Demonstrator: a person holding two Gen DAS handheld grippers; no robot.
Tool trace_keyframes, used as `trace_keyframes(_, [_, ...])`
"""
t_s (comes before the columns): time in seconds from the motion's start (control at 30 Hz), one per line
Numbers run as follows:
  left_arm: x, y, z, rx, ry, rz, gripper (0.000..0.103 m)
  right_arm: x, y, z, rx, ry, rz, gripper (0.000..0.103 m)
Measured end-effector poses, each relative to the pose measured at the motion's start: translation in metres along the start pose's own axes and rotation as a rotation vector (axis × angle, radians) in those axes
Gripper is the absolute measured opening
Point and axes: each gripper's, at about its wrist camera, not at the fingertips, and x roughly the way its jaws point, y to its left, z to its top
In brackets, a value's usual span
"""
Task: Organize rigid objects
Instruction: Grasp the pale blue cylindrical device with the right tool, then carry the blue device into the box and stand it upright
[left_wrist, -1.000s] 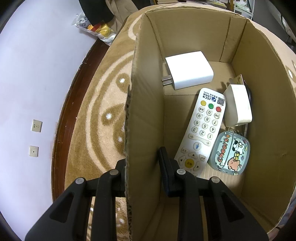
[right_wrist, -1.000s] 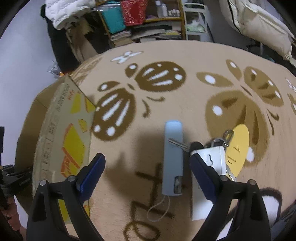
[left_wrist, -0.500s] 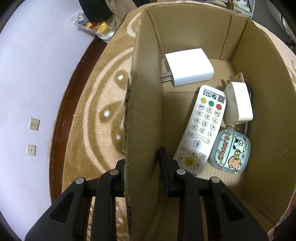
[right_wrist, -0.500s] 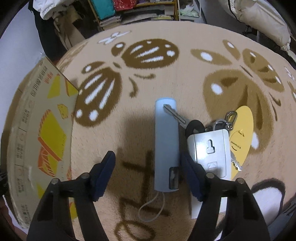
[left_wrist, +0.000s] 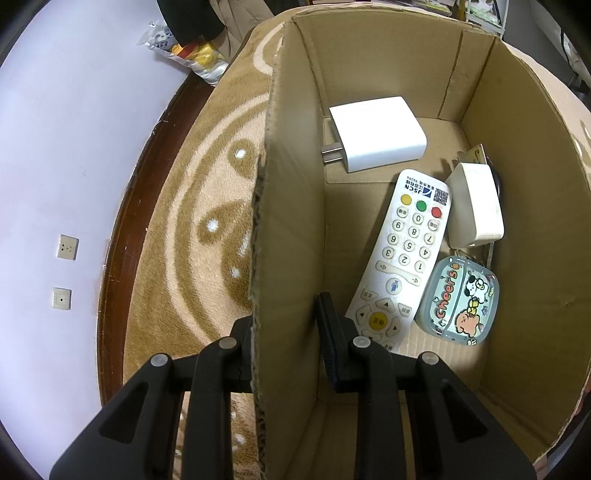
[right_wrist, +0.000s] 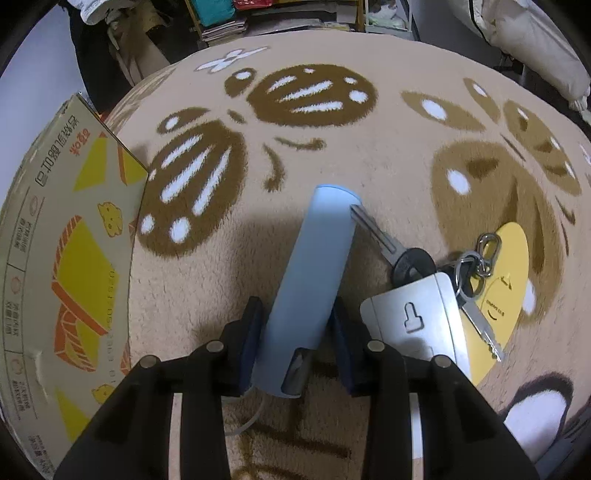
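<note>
The cardboard box (left_wrist: 288, 221) stands on the rug, and my left gripper (left_wrist: 284, 314) is shut on its left wall, one finger outside and one inside. Inside lie a white charger (left_wrist: 376, 133), a white remote (left_wrist: 406, 251), a small white adapter (left_wrist: 476, 206) and a cartoon-printed case (left_wrist: 458, 302). In the right wrist view a light blue bar-shaped device (right_wrist: 317, 266) lies on the rug. My right gripper (right_wrist: 297, 325) straddles its near end, jaws closing, both pads against its sides. Its cord loops out underneath.
Right of the blue device lie a key bunch (right_wrist: 410, 258), a grey-white flat device (right_wrist: 413, 321) and a yellow round tag (right_wrist: 506, 273). The box's printed outer wall (right_wrist: 66, 258) stands at the left. Shelves, bags and bedding line the rug's far edge.
My right gripper came down over the blue device and its jaws narrowed from wide open to touching its sides. The left gripper and the box stayed put.
</note>
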Motion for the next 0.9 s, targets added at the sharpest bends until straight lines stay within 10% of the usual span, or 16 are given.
trace_keyframes(0.9, [-0.006, 0.0, -0.01, -0.016, -0.013, -0.005, 0.025, -0.061, 0.064, 0.004, -0.22, -0.257, 0.022, 0.028])
